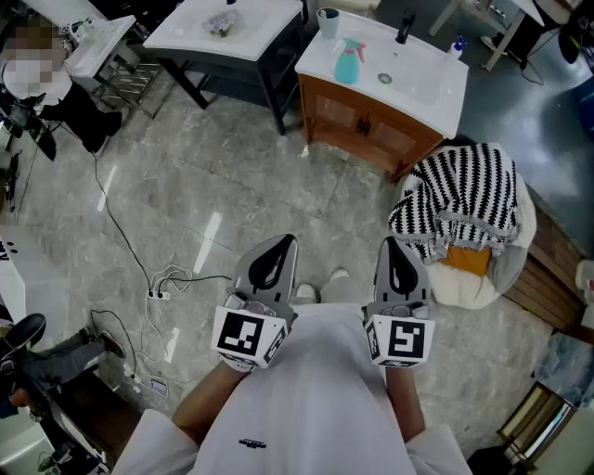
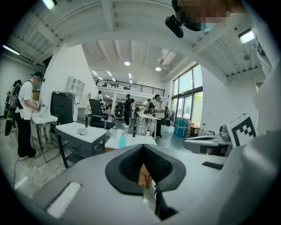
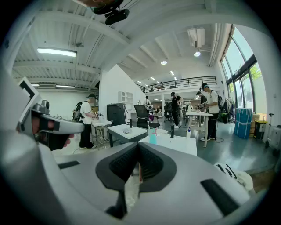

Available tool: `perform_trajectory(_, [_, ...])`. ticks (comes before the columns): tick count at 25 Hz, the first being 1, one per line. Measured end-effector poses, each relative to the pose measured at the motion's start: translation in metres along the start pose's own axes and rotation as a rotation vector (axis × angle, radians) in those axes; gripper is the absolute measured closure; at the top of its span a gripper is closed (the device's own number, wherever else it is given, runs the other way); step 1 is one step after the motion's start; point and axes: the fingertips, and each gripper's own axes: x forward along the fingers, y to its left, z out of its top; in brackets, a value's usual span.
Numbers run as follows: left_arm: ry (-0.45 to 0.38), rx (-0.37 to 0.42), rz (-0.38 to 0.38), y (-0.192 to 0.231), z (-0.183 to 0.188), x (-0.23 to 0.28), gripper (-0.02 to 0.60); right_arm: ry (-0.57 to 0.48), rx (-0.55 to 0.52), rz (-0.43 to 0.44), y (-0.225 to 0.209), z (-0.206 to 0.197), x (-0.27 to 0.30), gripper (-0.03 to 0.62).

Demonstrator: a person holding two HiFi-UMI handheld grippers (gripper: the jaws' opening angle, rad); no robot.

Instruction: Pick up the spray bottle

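Both pairs of jaws are pressed together with nothing between them. The left gripper (image 2: 142, 146) and the right gripper (image 3: 138, 145) are held side by side in front of a person in a white shirt (image 1: 306, 408). Each points forward and slightly down over a grey stone-patterned floor (image 1: 186, 186). Well ahead of them, the turquoise spray bottle (image 1: 348, 61) with a pink trigger stands upright and untouched on the white top of a wooden vanity cabinet (image 1: 371, 125), near the top's left edge and just beside the sink basin (image 1: 418, 82). A cup (image 1: 328, 20) stands at the corner behind the bottle, and a black faucet (image 1: 405, 28) rises at the rear of the basin. Right of the cabinet, a black-and-white striped blanket (image 1: 459, 195) is draped over a pale round chair (image 1: 478, 283). Left of the cabinet stands a white-topped table (image 1: 246, 39) on dark legs, and a black cable runs across the floor to a power strip (image 1: 160, 294). Both gripper views show several people standing in a bright, high-ceilinged hall beyond the furniture.
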Motion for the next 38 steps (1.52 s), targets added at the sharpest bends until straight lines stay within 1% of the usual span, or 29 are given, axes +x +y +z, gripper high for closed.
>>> perform_trajectory(4, [-0.006, -0.008, -0.004, -0.022, 0.008, -0.002, 0.578, 0.023, 0.035, 0.005, -0.007, -0.003, -0.018, 0.589])
perform_trajectory(10, [-0.019, 0.013, -0.014, -0.04, 0.015, 0.003, 0.578, -0.007, 0.025, 0.022, -0.016, 0.006, -0.026, 0.589])
perform_trajectory(15, [-0.014, 0.025, -0.007, -0.052, 0.016, 0.012, 0.578, -0.015, 0.084, 0.079, -0.024, 0.003, -0.026, 0.589])
perform_trajectory(21, [-0.004, 0.034, 0.027, -0.054, 0.014, 0.021, 0.578, -0.021, 0.07, 0.105, -0.036, 0.001, -0.023, 0.588])
perform_trajectory(26, [0.01, 0.03, 0.042, -0.067, 0.007, 0.033, 0.578, -0.013, 0.06, 0.152, -0.05, 0.006, -0.026, 0.588])
perform_trajectory(30, [0.027, 0.011, 0.031, -0.078, 0.007, 0.048, 0.578, -0.029, 0.013, 0.142, -0.065, 0.015, -0.021, 0.588])
perform_trajectory(34, [0.02, 0.024, 0.004, -0.086, 0.013, 0.068, 0.578, -0.03, 0.028, 0.127, -0.08, 0.012, -0.01, 0.588])
perform_trajectory(38, [0.04, 0.019, -0.016, -0.08, 0.004, 0.087, 0.578, -0.012, 0.032, 0.121, -0.087, -0.001, 0.005, 0.588])
